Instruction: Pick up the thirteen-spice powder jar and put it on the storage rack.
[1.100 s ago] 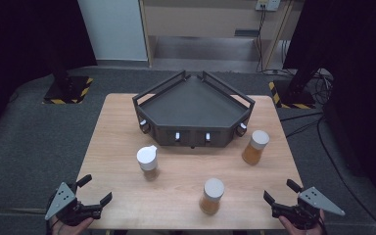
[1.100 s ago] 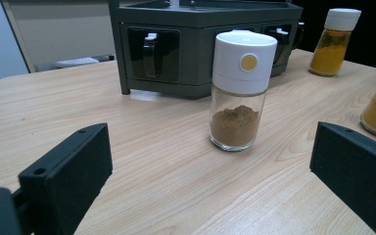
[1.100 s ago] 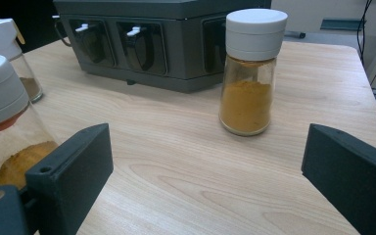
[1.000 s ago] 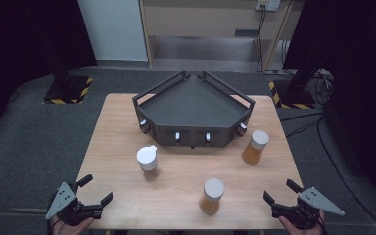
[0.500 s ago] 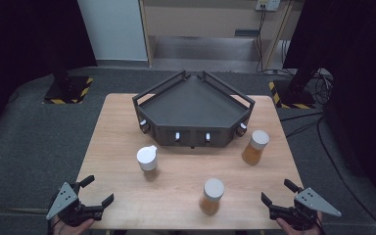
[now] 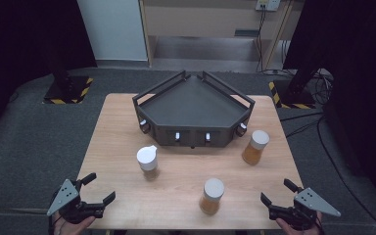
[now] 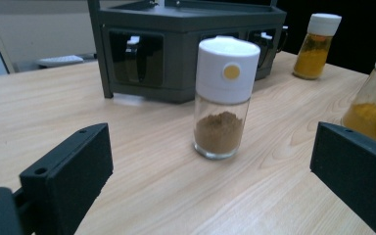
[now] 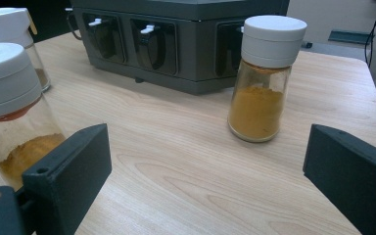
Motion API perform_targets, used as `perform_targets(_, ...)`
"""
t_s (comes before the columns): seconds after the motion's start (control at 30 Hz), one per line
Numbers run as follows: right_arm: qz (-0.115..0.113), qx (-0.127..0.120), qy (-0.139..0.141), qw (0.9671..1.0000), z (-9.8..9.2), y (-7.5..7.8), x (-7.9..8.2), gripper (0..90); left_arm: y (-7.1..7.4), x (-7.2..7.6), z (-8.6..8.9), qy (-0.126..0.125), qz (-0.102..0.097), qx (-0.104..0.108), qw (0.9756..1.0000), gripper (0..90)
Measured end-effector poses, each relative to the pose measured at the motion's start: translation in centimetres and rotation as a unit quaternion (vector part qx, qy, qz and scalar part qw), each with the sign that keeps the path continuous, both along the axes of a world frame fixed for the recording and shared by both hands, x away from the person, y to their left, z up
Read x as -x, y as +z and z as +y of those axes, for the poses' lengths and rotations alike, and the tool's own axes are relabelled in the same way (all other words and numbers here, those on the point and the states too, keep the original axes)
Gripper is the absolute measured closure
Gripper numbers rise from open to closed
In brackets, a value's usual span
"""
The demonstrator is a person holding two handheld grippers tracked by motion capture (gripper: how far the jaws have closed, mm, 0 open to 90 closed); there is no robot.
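The approach step was in hand — no jar grasped. The left tongs (image 6: 97, 189) hovered released at the tabletop (image 6: 122, 127) near edge, facing the brown spice jar (image 6: 147, 161). The right tongs (image 6: 279, 192), also released, faced the yellow spice jar (image 6: 253, 147). Next move — likely advance until the jaws flank each jar.

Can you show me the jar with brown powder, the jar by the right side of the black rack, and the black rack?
Brown powder jar (image 7: 220, 132), left gripper view, on its powder.
Right jar (image 6: 252, 149), high view, on its glass body.
Black rack (image 6: 191, 105), high view, on its flat top.
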State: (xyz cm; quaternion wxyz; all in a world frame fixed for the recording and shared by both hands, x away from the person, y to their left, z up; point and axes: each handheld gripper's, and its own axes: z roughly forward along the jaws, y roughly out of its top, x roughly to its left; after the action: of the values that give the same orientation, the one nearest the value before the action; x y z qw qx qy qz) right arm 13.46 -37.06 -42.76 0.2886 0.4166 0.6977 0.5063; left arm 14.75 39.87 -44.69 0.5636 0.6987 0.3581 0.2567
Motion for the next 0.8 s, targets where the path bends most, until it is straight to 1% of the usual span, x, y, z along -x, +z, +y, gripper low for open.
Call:
perform_targets(0.07,0.0,-0.001,-0.001,1.0,0.0,0.0,0.0,3.9,0.6,-0.3,-0.1,0.0,0.0,0.0,1.0,1.0)
perform_targets(0.2,0.001,-0.001,-0.001,1.0,0.0,0.0,0.0,4.0,1.6,-1.1,0.2,-0.005,-0.003,0.009,0.9999,1.3)
perform_targets(0.37,0.001,-0.005,-0.003,1.0,-0.1,0.0,0.0,4.0,2.8,-2.1,0.3,-0.013,-0.006,0.01,0.9999,1.2)
perform_targets(0.5,0.001,-0.004,-0.003,1.0,-0.1,0.0,0.0,4.1,3.7,-3.1,0.1,-0.022,-0.003,0.002,0.9998,1.1)
perform_targets(0.6,0.002,-0.004,-0.003,1.0,-0.1,0.0,0.0,4.1,4.1,-3.7,0.1,-0.029,-0.003,0.002,0.9996,1.0)
perform_targets(0.7,0.002,-0.005,-0.004,1.0,-0.1,-0.1,0.0,4.2,4.6,-4.6,-0.1,-0.037,0.004,0.0,0.9993,1.1)
perform_targets(0.8,0.002,-0.005,-0.004,1.0,-0.1,-0.1,0.0,4.3,5.0,-5.2,-0.3,-0.044,0.006,-0.004,0.999,1.0)
